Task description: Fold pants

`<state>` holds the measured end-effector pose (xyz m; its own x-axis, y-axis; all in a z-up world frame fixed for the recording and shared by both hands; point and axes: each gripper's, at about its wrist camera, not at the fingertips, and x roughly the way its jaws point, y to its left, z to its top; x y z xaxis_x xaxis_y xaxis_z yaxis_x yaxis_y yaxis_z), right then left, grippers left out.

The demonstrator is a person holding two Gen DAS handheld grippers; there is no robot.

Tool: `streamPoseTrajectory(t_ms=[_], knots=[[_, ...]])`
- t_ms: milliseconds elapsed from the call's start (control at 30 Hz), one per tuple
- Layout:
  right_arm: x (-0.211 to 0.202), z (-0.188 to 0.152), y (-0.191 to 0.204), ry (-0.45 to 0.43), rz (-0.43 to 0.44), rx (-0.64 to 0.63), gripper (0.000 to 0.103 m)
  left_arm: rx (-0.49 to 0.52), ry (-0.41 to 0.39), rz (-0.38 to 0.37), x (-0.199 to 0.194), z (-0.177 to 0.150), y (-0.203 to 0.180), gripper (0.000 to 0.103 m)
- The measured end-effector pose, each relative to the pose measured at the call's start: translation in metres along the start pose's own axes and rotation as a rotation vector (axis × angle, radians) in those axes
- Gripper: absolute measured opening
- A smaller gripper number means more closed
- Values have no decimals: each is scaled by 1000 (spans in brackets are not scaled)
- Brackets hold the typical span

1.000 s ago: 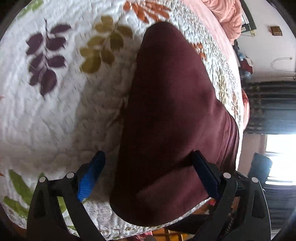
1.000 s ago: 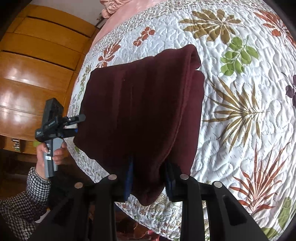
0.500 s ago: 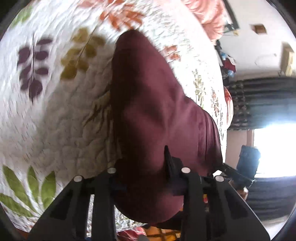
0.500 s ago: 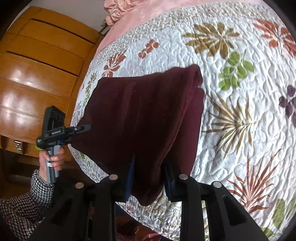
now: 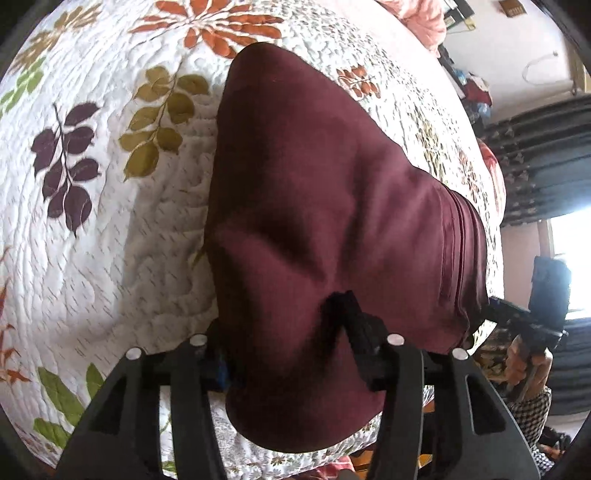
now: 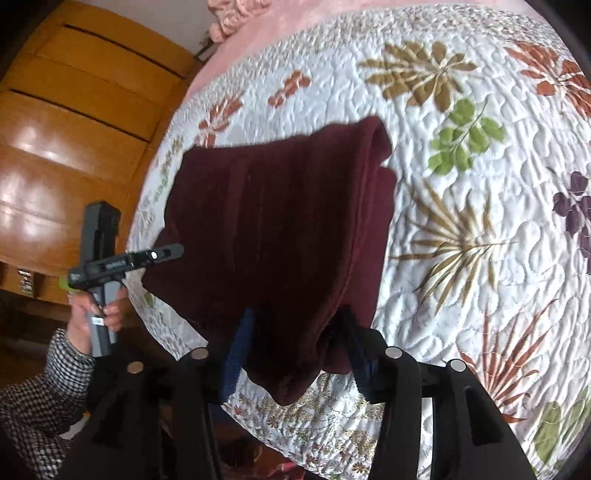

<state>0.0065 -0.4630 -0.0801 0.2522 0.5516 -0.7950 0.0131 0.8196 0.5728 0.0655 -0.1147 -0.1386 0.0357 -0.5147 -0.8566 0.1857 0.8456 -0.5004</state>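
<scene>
The maroon pants [image 5: 325, 206] lie folded in layers on the floral quilt near the bed's edge; they also show in the right wrist view [image 6: 280, 236]. My left gripper [image 5: 284, 332] is shut on the near edge of the pants, and the fabric bunches between its fingers. My right gripper [image 6: 295, 332] is shut on the other near corner of the pants, with cloth hanging below the fingers. The left gripper shows in the right wrist view [image 6: 162, 253] at the pants' left corner, held by a hand in a checked sleeve.
The white quilt [image 6: 480, 221] with leaf prints covers the bed. A pink pillow [image 6: 236, 14] lies at the head. A wooden wardrobe [image 6: 66, 122] stands beside the bed. Dark curtains [image 5: 543, 158] and a bright window are past the bed's far side.
My left gripper was open around the pants' edge a second ago and has closed on it. Both grippers have lifted the near edge slightly. The right gripper stays shut on the cloth.
</scene>
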Motion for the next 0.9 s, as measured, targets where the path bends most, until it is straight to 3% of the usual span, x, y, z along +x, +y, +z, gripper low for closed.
streamPoseTrajectory(t_ms=[67,233,400,767,900], knots=[[-7,2,-11,-24,-12,33,73,-7,9,-11,0,5,0,59],[0,1,-34,-9,62,107,73,50,9,33,1,18,-6,75],[18,-1,-44,31,112,141,77,94,-2,52,4,19,-12,76],[49,7,-31,75,118,128,78,143,-4,102,18,23,-19,88],[49,6,-27,66,123,118,74,138,3,95,20,25,-18,88]])
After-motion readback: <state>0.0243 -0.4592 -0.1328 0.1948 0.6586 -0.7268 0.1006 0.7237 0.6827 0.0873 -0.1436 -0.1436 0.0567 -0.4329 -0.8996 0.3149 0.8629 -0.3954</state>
